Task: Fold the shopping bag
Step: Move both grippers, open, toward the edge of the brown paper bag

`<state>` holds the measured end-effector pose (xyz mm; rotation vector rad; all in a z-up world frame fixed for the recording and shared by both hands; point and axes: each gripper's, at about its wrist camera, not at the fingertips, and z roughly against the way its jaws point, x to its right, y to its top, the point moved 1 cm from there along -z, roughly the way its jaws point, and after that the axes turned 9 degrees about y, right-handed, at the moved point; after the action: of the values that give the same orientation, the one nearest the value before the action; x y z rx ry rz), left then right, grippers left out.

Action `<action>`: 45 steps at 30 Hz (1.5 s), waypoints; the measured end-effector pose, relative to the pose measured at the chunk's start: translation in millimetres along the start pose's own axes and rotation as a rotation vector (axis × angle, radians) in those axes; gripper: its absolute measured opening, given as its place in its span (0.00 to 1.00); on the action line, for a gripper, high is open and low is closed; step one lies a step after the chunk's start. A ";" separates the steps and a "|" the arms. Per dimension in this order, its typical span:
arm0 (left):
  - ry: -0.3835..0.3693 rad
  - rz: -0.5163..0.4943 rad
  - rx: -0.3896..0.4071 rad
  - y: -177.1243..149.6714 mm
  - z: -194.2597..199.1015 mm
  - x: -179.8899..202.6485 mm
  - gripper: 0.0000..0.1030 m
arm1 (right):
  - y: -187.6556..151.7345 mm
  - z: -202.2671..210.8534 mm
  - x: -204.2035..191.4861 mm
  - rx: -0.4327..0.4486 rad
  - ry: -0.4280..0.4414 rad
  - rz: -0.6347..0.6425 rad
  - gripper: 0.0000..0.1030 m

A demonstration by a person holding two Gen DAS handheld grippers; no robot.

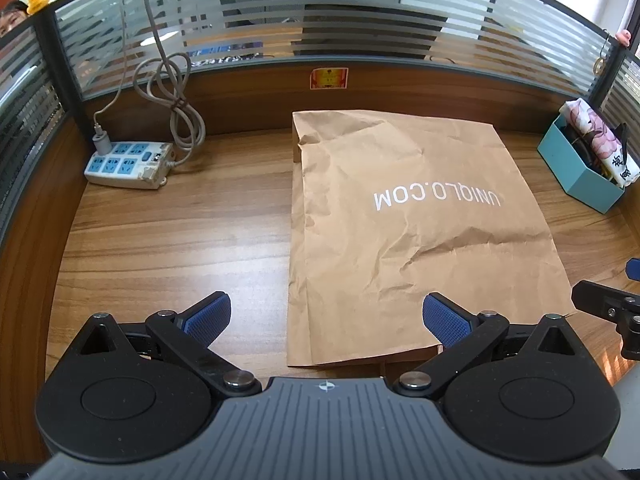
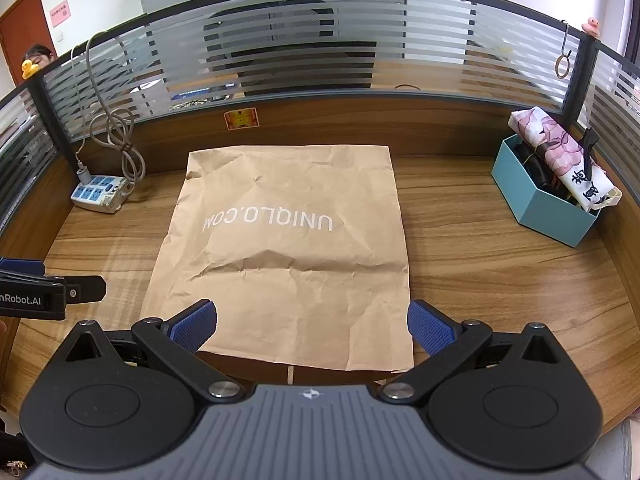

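Note:
A brown paper shopping bag (image 1: 404, 236) lies flat and creased on the wooden desk, its white UNIQLO.COM print upside down to me; the right wrist view shows the bag (image 2: 288, 256) too. My left gripper (image 1: 326, 318) hovers open over the bag's near left corner, nothing between its blue pads. My right gripper (image 2: 312, 326) is open above the bag's near edge, also empty. The right gripper's tip shows at the right edge of the left wrist view (image 1: 608, 312), and the left gripper (image 2: 44, 290) sits at the left edge of the right wrist view.
A white and blue power strip (image 1: 128, 164) with a coiled grey cable (image 1: 168, 80) sits at the back left. A teal box (image 2: 548, 204) holding a floral cloth stands at the back right. Striped glass partitions (image 2: 320, 40) wall the desk (image 2: 500, 280) on three sides.

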<state>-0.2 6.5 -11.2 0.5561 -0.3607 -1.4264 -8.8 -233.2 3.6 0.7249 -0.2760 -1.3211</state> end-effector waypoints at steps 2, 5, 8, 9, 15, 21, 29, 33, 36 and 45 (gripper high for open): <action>0.001 -0.003 -0.004 0.0 -1.9 0.1 1.00 | -0.4 -0.6 0.6 -0.002 -0.001 -0.004 1.00; 0.002 -0.006 -0.011 0.0 -4.8 0.2 1.00 | -0.9 -1.3 2.9 -0.005 -0.001 -0.008 1.00; 0.004 -0.006 -0.022 -0.8 -7.7 -1.1 1.00 | -1.5 -1.9 4.3 -0.007 -0.003 -0.013 1.00; 0.004 -0.006 -0.025 -0.5 -8.5 -1.5 1.00 | -1.7 -2.1 4.1 -0.008 -0.005 -0.015 1.00; 0.007 -0.012 -0.038 0.4 -12.7 -0.4 1.00 | -1.6 -3.4 7.8 -0.010 -0.006 -0.024 1.00; 0.009 -0.011 -0.047 1.5 -16.1 0.1 1.00 | 0.0 -4.8 7.0 -0.023 -0.010 -0.029 1.00; 0.011 -0.011 -0.057 4.7 -22.2 -5.9 1.00 | 2.1 -8.9 6.7 -0.033 -0.012 -0.032 1.00; 0.008 -0.010 -0.062 5.6 -25.7 -7.1 1.00 | 2.0 -9.5 7.2 -0.036 -0.012 -0.033 1.00; 0.007 -0.010 -0.064 6.2 -28.3 -7.6 1.00 | 1.7 -9.7 7.6 -0.039 -0.012 -0.033 1.00; -0.008 -0.006 -0.077 6.2 -42.6 -12.1 1.00 | 2.3 -14.1 10.8 -0.048 -0.019 -0.037 1.00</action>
<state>26.9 25.0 -41.7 0.4892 -0.3100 -1.4423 3.8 -238.6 -7.9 0.6803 -0.2465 -1.3656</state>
